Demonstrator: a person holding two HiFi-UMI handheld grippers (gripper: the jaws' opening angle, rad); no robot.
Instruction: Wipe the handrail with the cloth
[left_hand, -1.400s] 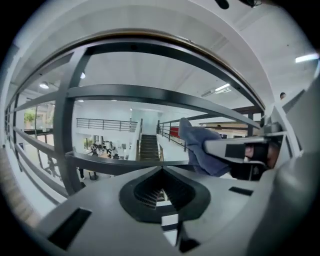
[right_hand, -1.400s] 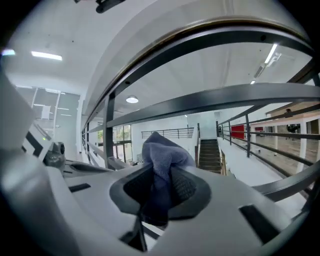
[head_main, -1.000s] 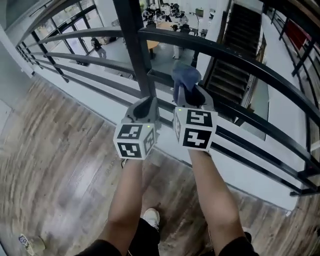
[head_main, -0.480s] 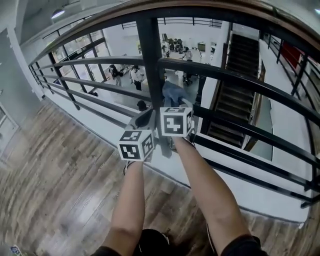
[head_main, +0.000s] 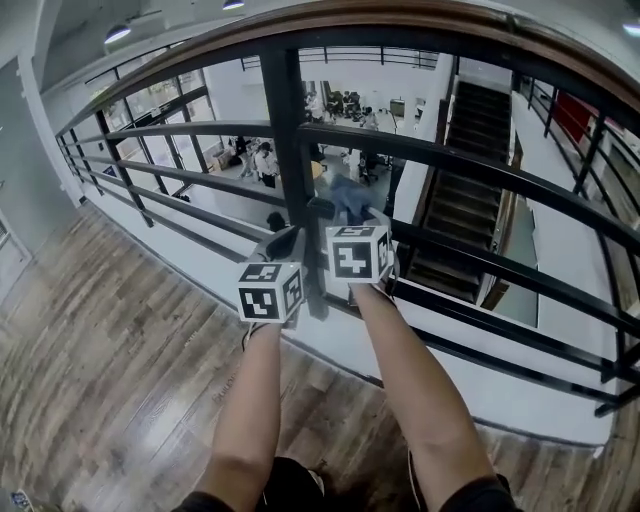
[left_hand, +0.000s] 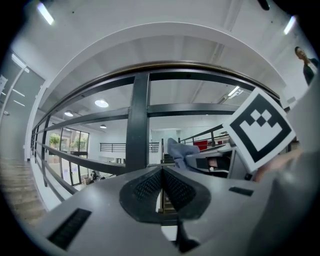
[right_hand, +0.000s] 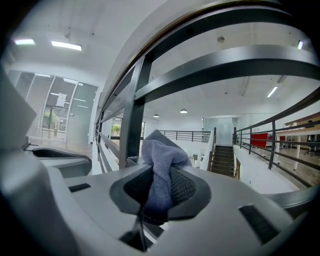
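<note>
A wood floor (head_main: 110, 340) fills 7 o'clock beneath a black railing, its handrail (head_main: 420, 22) arcing across 12 o'clock. Stairs (head_main: 470, 170) drop away at 1 o'clock beyond the bars. Both grippers sit close to a post (head_main: 283, 130) at 11 o'clock, well below the handrail. The right gripper (head_main: 350, 212) is clamped on a blue-grey cloth (head_main: 348, 193), which bunches out past its tips toward 12 o'clock. The left gripper (head_main: 284, 240), just beside it at 9 o'clock, has its jaws pressed together with nothing between them.
</note>
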